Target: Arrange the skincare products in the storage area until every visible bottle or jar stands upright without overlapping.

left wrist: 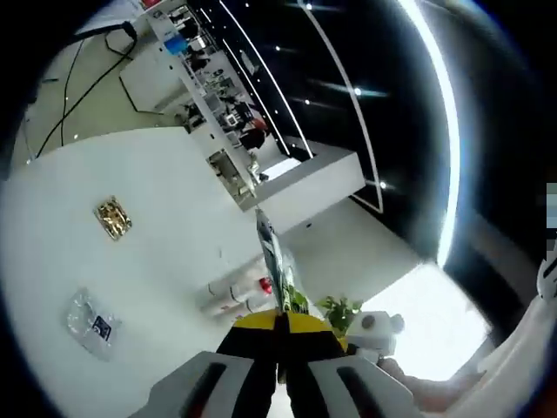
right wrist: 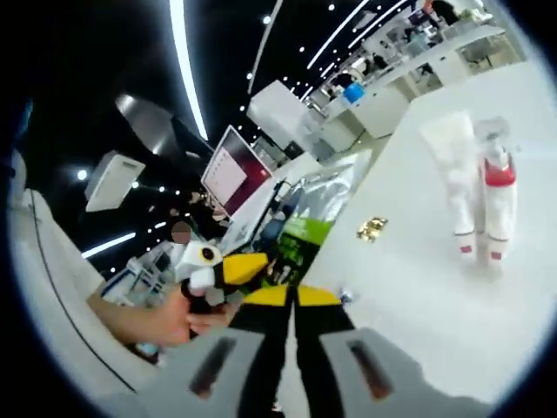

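A clear sachet with a green label [right wrist: 305, 228] hangs above the white table [right wrist: 418, 296]. In the left gripper view the sachet [left wrist: 275, 266] is edge-on, rising from between my left gripper's [left wrist: 280, 324] yellow-tipped jaws, which are shut on it. My right gripper [right wrist: 291, 298] is shut on the sachet's lower edge. My left gripper [right wrist: 237, 268] enters the right gripper view from the left, held by a hand [right wrist: 152, 324]. Two white tubes [right wrist: 474, 187], one with a red band, sit side by side on the table. The tubes [left wrist: 235, 296] are also just left of the sachet.
A small gold item [left wrist: 113, 218] and a clear plastic packet [left wrist: 91, 322] lie on the table [left wrist: 174, 174]. The gold item [right wrist: 372, 228] is left of the tubes. Desks with clutter [left wrist: 218, 96] stand beyond the table's far edge. A person's sleeve [left wrist: 522, 348] is at the right.
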`<state>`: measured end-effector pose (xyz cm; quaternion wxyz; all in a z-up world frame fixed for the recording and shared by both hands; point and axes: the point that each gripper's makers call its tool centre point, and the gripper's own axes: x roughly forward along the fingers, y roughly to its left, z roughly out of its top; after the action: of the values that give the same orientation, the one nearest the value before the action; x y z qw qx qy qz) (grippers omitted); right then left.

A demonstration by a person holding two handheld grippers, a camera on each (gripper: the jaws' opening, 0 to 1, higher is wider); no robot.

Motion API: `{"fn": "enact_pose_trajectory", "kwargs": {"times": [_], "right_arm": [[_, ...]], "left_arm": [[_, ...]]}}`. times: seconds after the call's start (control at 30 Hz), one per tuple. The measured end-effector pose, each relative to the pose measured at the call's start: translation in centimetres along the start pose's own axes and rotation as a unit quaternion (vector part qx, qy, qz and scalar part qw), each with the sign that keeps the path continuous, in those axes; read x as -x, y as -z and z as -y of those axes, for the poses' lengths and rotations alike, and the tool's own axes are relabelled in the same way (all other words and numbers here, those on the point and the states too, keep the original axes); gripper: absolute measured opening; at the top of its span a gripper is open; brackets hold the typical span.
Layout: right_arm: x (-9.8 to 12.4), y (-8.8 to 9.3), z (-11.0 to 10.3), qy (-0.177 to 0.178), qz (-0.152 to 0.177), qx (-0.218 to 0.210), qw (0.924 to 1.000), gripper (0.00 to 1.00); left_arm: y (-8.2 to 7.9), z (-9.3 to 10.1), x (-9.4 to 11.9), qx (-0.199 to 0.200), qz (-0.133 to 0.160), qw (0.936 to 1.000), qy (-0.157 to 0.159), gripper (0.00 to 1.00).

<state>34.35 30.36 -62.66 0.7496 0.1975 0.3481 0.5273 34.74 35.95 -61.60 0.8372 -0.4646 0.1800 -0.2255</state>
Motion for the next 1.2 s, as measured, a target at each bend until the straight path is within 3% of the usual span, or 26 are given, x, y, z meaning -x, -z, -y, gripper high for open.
{"fn": "enact_pose_trajectory", "kwargs": {"times": [0.23,0.5,0.97,1.2], "right_arm": [[-1.1,0.1,1.9,0.040,-0.017,0.008,0.9990,0.02],[-2.0,-0.9,4.5,0.081,-0.020,0.018,0.9964,0.02],[-4.4,-0.4,10.0,0.162,-0.054,0.040,0.9846,0.02],[-4.7,-0.1,12.3,0.189,-0.061,0.037,0.9794,0.02]], "left_arm": [[0.1,-2.3,-1.2,0.001,-0.015,0.9991,-0.039,0.01],[-0.4,-4.2,-3.6,-0.006,-0.032,0.9981,-0.052,0.01],[0.2,-9.2,-7.1,0.006,-0.058,0.9923,-0.110,0.00],[0.9,-10.7,-8.7,-0.001,-0.073,0.9900,-0.120,0.00]]}}
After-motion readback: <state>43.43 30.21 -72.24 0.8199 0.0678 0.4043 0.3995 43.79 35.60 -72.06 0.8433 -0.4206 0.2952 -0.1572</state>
